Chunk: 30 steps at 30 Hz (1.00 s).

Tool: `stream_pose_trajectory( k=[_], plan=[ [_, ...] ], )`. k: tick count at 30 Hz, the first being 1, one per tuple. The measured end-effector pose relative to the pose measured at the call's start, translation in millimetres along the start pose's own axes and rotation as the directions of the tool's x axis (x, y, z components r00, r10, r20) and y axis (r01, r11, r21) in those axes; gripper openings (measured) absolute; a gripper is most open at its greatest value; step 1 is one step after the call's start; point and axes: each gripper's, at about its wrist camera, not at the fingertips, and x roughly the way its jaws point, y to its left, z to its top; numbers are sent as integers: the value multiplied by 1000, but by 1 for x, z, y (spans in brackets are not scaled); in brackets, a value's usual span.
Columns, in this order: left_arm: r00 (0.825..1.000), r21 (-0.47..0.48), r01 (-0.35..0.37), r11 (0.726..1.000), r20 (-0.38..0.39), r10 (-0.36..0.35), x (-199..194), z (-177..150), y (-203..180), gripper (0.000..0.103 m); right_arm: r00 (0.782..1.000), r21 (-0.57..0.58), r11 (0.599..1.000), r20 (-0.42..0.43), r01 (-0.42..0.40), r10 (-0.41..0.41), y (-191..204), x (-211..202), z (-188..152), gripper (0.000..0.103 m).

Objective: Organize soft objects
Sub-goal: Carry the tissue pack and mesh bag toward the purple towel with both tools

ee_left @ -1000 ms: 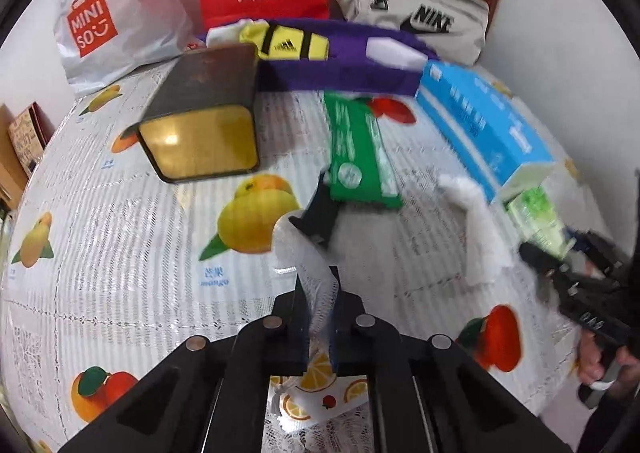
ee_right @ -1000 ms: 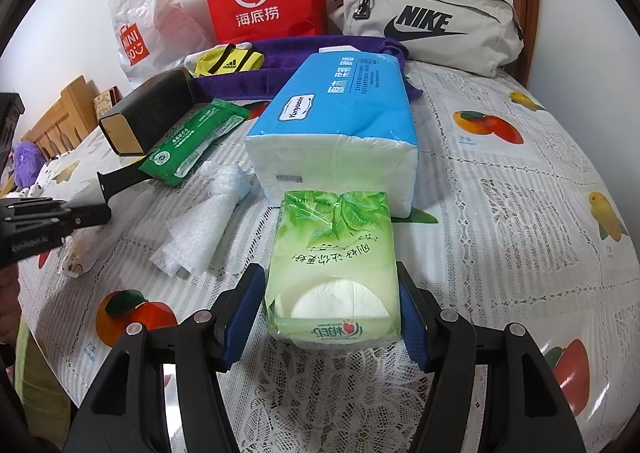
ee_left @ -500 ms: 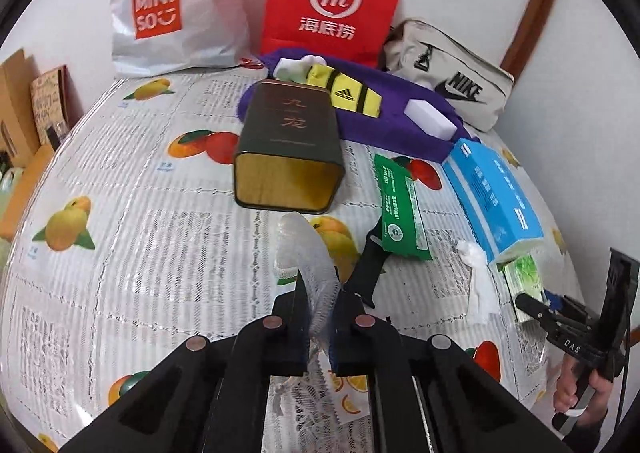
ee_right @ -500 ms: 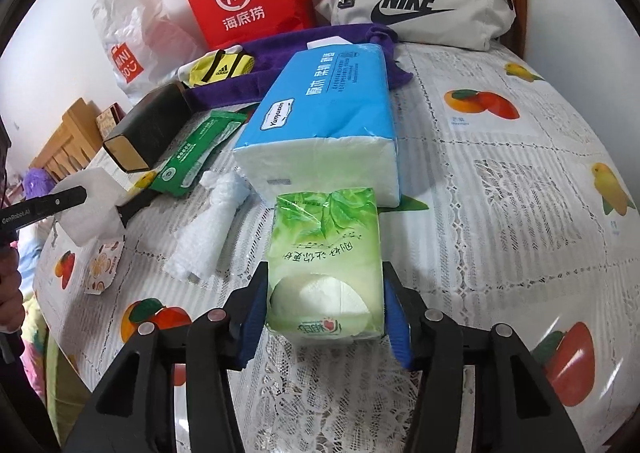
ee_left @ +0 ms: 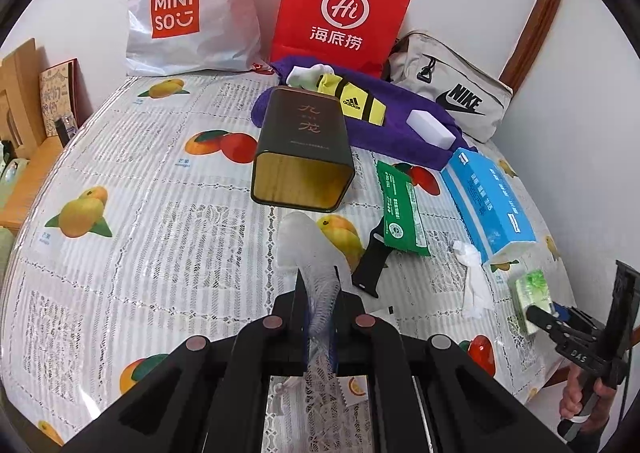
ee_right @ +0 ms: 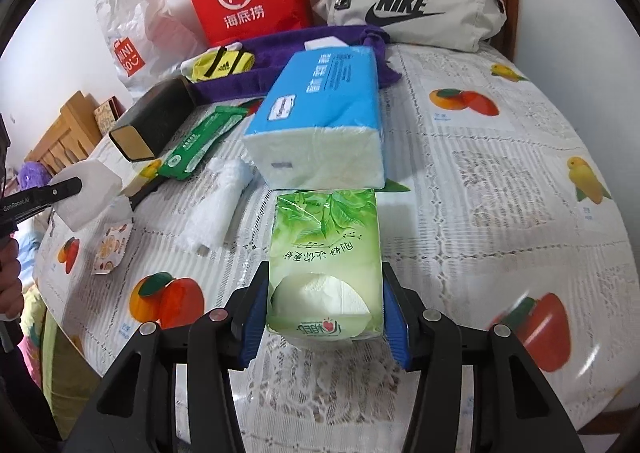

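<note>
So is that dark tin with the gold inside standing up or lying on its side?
On its side. The dark tin lies flat on the tablecloth, its open gold mouth facing the left wrist camera; nothing shows inside it.

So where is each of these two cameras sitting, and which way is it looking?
Left wrist view: sits on the left tool, looking down its fingers across the table; a thin white sheet is pinched.
Right wrist view: sits on the right tool, facing the wall; it clamps the green tissue pack.
Shared: red bag, blue tissue pack, dark tin; each shows the other tool and hand.
</note>
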Motion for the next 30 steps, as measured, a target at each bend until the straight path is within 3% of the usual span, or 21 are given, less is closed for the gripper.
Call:
stream_pose_trajectory(
  k=[7,15,30],
  plan=[
    [1000,-3,15,1000,2,-15,-6,5,-4,7,999,-16,1000,39,1,-1,7,-28,9,51],
    [1000,-1,8,1000,12,-8,-11,29,-7,7,996,-42,999,90,-4,8,17,-52,42,51],
    [999,7,26,1000,30,-26,-2,100,-17,7,994,-60,998,108,-22,28,25,-32,126,51]
  ],
)
